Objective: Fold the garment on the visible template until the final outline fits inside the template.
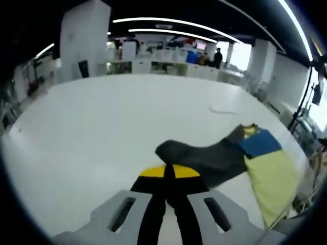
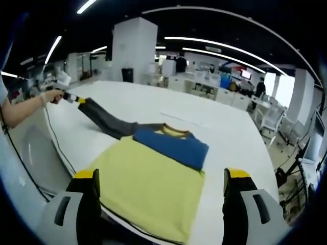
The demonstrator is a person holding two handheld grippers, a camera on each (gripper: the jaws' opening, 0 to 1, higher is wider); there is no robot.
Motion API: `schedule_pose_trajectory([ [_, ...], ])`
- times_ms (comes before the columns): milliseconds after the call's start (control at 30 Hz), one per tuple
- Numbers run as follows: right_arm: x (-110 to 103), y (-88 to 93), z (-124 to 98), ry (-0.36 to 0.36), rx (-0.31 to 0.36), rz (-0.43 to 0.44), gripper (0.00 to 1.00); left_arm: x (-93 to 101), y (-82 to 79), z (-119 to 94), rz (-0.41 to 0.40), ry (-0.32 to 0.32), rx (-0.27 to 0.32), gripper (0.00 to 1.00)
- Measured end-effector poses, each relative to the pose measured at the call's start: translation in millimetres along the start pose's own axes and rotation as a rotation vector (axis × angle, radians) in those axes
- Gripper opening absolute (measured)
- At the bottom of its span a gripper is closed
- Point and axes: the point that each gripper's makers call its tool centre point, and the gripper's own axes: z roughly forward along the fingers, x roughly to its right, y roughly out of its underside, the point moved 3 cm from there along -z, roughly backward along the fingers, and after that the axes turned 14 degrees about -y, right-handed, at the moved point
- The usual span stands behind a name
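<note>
Open-plan office, white desk. Garment, yellow body with blue chest panel, lies flat near desk edge. Left claw pressed together, pinching grey sleeve, drawn out sideways. Right claw spread, holding nothing, hovering above hem. Step in hand: sleeve fold. Next, likely: carry sleeve over body, lay flat, release. Template not discernible.

Probably an open-plan office: white desks in rows, pillars (strip lights overhead).
</note>
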Motion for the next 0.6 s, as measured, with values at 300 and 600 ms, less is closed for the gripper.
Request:
schedule_pose_trajectory([
  [300,12,7.9,-5,-0.022,0.005,-0.001,1.00,12.2,-10.1,-21,-0.024,-0.014,0.044,0.00],
  [600,15,13.4,-4,-0.059,0.004,-0.008,1.00,20.1,-26.5,-45,-0.035,-0.027,0.097,0.00],
])
